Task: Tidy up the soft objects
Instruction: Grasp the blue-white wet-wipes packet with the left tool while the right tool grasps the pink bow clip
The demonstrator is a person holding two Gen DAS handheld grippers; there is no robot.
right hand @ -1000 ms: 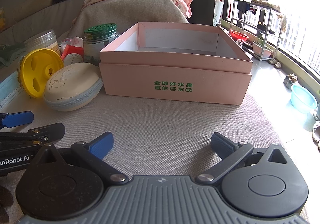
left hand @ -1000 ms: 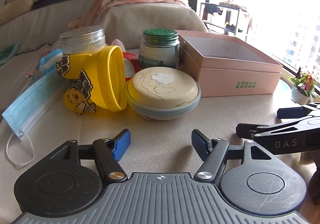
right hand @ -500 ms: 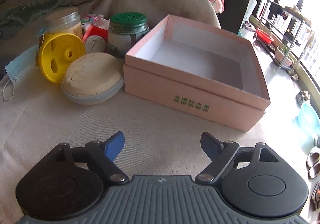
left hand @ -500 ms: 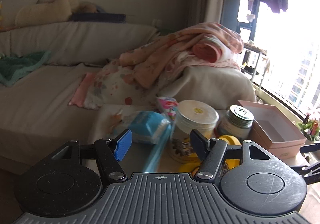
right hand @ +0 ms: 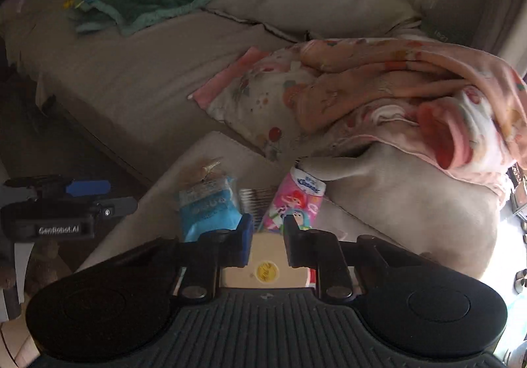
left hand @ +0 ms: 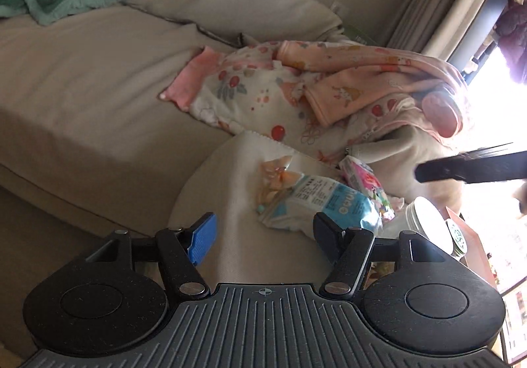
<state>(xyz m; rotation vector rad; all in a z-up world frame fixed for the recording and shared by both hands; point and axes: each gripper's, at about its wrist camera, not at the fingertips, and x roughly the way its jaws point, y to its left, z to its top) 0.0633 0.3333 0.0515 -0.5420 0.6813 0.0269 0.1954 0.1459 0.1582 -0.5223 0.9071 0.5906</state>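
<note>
A blue tissue pack (right hand: pixel 210 208) and a pink cartoon-printed tissue pack (right hand: pixel 296 203) are seen lying side by side on the beige cloth-covered surface (left hand: pixel 230 190), near a heap of pink printed fabric (left hand: pixel 329 88) on the sofa (left hand: pixel 82 71). The right gripper (right hand: pixel 267 229) has just been closing; its jaws are nearly together, with nothing clamped. The left gripper (left hand: pixel 263 229) is held wide apart and empty.

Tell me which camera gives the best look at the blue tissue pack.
The left wrist view: the blue tissue pack lies bright and unblocked there, its printed label showing. In the right wrist view the pack is dim and blurred, its near end hidden behind the gripper's finger.
</note>
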